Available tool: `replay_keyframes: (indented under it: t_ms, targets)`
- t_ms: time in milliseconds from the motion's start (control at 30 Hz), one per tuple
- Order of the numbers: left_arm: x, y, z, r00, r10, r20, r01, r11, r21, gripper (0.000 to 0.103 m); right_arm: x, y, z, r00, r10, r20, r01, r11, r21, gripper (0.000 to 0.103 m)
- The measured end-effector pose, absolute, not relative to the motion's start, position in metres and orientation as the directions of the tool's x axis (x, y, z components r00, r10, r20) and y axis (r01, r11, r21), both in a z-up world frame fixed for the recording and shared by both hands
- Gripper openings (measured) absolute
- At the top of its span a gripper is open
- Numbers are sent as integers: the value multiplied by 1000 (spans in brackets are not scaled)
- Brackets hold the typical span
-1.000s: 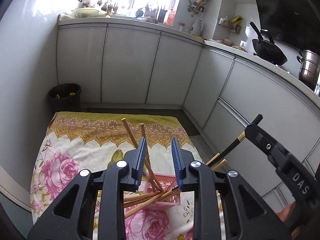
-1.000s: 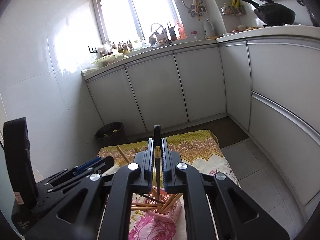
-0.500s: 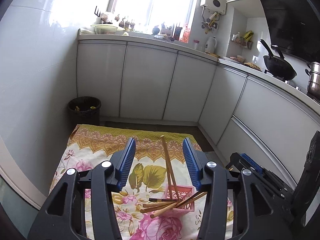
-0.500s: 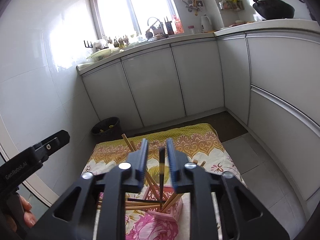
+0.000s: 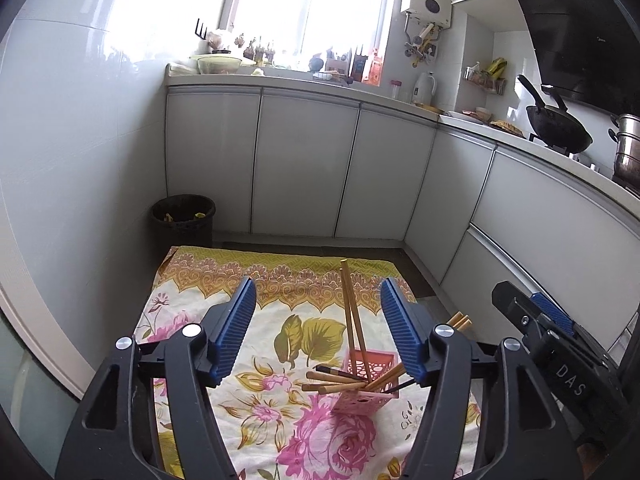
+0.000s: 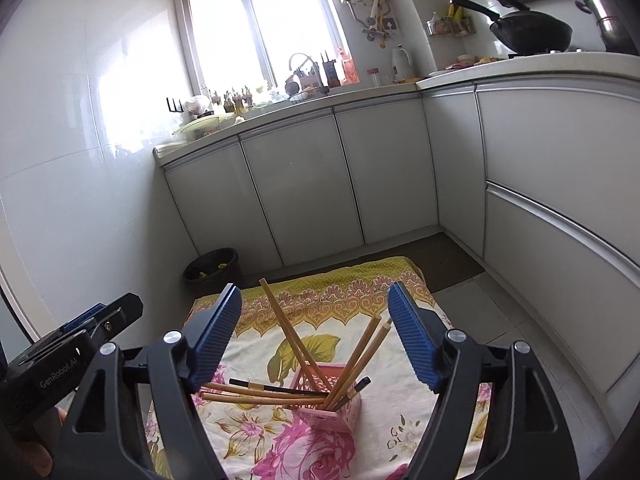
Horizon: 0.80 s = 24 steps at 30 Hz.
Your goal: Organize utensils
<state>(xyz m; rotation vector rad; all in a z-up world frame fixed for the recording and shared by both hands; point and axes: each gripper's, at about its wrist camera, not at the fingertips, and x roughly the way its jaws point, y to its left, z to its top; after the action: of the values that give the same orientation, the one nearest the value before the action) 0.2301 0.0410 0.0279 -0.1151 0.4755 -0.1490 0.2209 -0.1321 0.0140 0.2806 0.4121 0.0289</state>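
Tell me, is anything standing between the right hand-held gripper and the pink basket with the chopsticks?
Nothing visible does. The right hand-held gripper is opening, nothing between its jaws, and the pink basket sits just ahead on the floral cloth. Only the chopsticks fan out from it toward the gripper.

pink basket (image 6: 328, 408), floral cloth (image 6: 256, 432), black bin (image 6: 212, 266)

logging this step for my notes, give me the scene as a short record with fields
setting: kitchen floor, floral cloth spread out
holder: pink basket standing on the cloth
contents: chopsticks, wooden and dark ones, leaning out at several angles
left claw: jaws opening, nothing between them
right claw: jaws opening, nothing gripped
background: black bin, white cabinets, wok on the counter
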Motion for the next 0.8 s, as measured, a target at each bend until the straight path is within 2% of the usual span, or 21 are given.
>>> replay_keyframes:
  t_ms: [233, 400, 667, 800]
  targets:
    - [190, 43, 31, 889, -157, -431, 112, 985, -129, 85, 185, -136, 15, 907, 65, -415, 53, 962, 267, 87]
    - [163, 42, 27, 891, -141, -432, 110, 989, -96, 96, 155, -146, 7, 900, 57, -432, 82, 952, 296, 89]
    - [126, 29, 20, 886, -111, -449, 123, 992, -3, 96, 110, -152, -3, 893, 70, -445, 89, 941, 327, 90]
    - [116, 30, 17, 879, -118, -461, 128, 992, -9, 96, 86, -148, -2, 903, 51, -427, 88, 950, 300, 91]
